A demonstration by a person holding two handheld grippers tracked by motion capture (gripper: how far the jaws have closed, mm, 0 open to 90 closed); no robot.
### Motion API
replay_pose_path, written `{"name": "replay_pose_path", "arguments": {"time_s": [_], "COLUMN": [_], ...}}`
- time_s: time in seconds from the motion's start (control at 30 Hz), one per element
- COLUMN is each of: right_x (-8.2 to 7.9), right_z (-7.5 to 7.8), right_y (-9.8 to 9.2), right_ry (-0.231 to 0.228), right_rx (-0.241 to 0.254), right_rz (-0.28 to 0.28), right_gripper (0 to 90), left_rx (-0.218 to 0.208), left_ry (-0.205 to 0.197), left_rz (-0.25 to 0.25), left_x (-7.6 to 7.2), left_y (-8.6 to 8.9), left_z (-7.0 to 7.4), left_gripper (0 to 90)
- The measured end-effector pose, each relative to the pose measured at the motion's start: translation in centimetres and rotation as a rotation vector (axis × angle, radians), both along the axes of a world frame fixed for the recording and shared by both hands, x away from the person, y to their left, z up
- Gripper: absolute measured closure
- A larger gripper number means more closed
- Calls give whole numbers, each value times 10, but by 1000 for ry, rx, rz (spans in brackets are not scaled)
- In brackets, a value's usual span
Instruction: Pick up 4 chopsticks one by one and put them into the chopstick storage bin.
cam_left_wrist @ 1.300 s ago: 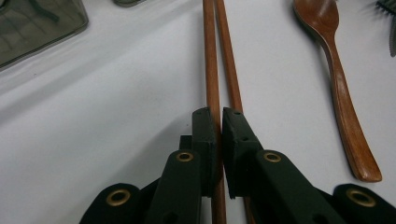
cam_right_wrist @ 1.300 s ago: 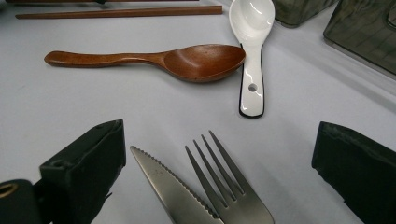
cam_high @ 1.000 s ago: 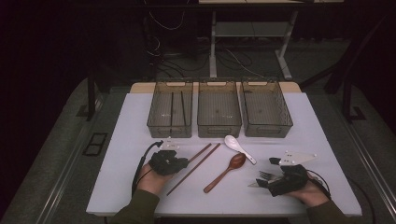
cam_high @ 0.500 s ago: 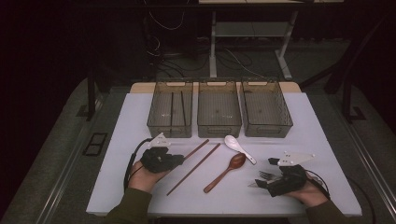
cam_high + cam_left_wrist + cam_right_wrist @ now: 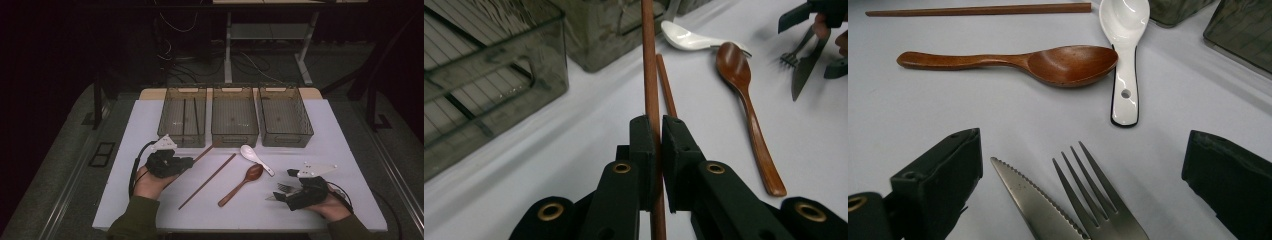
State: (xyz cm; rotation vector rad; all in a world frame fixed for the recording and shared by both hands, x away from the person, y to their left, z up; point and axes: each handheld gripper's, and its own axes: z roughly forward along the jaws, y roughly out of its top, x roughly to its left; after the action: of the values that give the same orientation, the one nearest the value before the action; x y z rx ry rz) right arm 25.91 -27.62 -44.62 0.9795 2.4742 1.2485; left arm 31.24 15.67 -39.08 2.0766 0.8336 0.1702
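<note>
Left gripper (image 5: 186, 162) clamped on one chopstick (image 5: 650, 65); left bin (image 5: 183, 116) lies just ahead of it.

The held chopstick runs straight out along the jaws, long axis pointing up-table and to the right, tip near the front wall of the left bin, which already shows dark sticks inside. Judged: the coming move turns on swinging that axis in line with the bin's length, then carrying it over the rim. The left hand (image 5: 150, 182) is much the nearer; it sits low at the table's left with the wrist angled inward. A second chopstick (image 5: 207, 181) lies flat on the white table (image 5: 345, 150), diagonal, beside the wooden spoon (image 5: 241, 184) and white spoon (image 5: 256, 158). The right gripper (image 5: 281, 192) rests at the near right, jaws spread wide and gripping nothing, with the knife (image 5: 1035, 202) and fork (image 5: 1095, 200) lying between them.
</note>
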Motion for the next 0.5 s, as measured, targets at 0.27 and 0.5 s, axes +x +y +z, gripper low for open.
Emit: {"name": "replay_pose_path", "arguments": {"time_s": [0.27, 0.5], "right_x": [1, 1], "right_z": [0, 0], "right_y": [-1, -1], "right_ry": [0, 1], "right_rx": [1, 3], "right_rz": [-5, -10], "right_gripper": [29, 29], "left_rx": [-7, -16], "left_ry": [-11, -25], "left_rz": [23, 35], "left_x": [12, 24], "left_y": [4, 9], "left_z": [6, 14], "left_gripper": [832, 832]}}
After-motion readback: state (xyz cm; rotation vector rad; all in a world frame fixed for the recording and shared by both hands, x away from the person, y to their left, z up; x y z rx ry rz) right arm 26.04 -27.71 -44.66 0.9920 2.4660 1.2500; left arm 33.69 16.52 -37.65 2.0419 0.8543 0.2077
